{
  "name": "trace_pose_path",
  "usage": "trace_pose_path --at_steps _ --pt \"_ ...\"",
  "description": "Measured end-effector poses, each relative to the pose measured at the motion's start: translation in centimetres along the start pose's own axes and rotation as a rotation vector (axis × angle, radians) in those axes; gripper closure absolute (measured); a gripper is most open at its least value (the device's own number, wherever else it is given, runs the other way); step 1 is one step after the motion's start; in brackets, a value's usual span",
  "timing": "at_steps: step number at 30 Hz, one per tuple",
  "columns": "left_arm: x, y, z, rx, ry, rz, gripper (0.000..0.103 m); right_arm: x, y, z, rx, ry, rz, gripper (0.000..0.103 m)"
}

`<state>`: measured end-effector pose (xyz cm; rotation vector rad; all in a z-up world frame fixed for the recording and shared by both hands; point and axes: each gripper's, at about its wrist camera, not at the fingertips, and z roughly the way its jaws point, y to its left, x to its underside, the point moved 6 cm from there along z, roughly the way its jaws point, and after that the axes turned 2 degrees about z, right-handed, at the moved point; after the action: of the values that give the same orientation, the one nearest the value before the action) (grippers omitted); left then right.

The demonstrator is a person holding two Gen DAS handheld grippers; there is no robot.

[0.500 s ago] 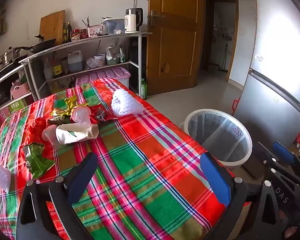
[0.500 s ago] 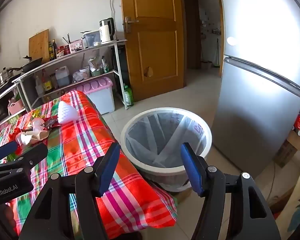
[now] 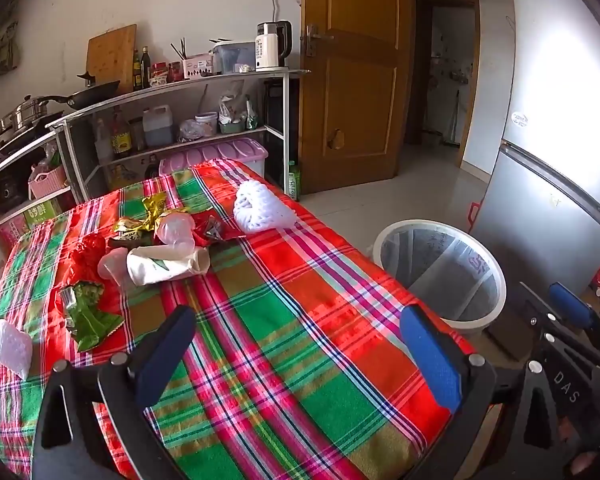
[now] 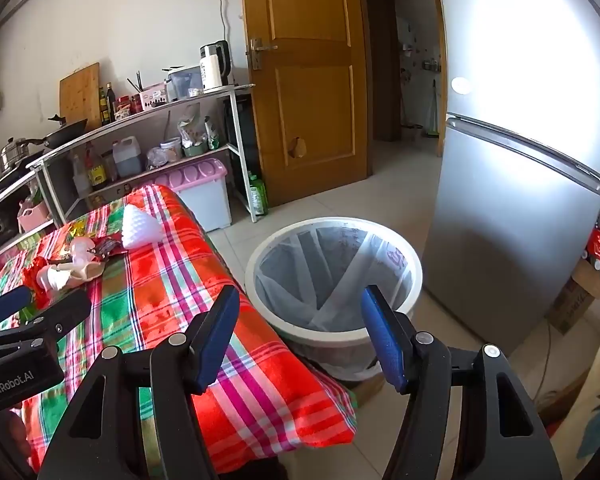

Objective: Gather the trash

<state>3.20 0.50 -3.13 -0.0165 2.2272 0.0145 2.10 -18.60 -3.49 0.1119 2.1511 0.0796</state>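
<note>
Left wrist view shows the left hand-held gripper [image 3: 296,356] spread wide and carrying nothing, poised above the near end of the surface [image 3: 284,320] with its plaid cloth. Farther along lies the trash: a green wrapper [image 3: 86,314] at near left, a rolled white paper tube [image 3: 164,266] touching clear plastic cups [image 3: 176,230], red and gold foil wrappers [image 3: 140,222] behind them, and a white foam net [image 3: 260,208] at the far right edge. The right hand-held gripper [image 4: 300,340] is likewise released and empty, pointing toward the lined bin [image 4: 334,276] that stands on the floor just beside the surface's right side. Nothing appears collected yet (the bin liner looks bare), so the step in hand is likely the first reach. The next move calls for advancing the left one toward the cluster, probably the paper tube, and closing on it.
</note>
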Motion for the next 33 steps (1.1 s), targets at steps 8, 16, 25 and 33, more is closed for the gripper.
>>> trace_pose_path --at_steps 8,16,25,33 --pt "0.01 0.36 -0.22 -0.001 -0.007 -0.008 0.000 -0.12 -0.15 -0.20 -0.002 0.000 -0.001 0.039" --pt "0.05 0.38 -0.42 -0.001 -0.009 -0.010 0.000 -0.24 -0.09 -0.31 0.001 0.000 -0.004 0.039" --pt "0.08 0.44 -0.58 -0.005 -0.006 -0.011 0.000 -0.15 -0.05 -0.28 0.001 0.001 -0.008 0.039" --pt "-0.02 0.38 -0.40 -0.004 -0.001 -0.011 0.000 -0.16 0.01 -0.22 0.003 0.001 -0.010 0.039"
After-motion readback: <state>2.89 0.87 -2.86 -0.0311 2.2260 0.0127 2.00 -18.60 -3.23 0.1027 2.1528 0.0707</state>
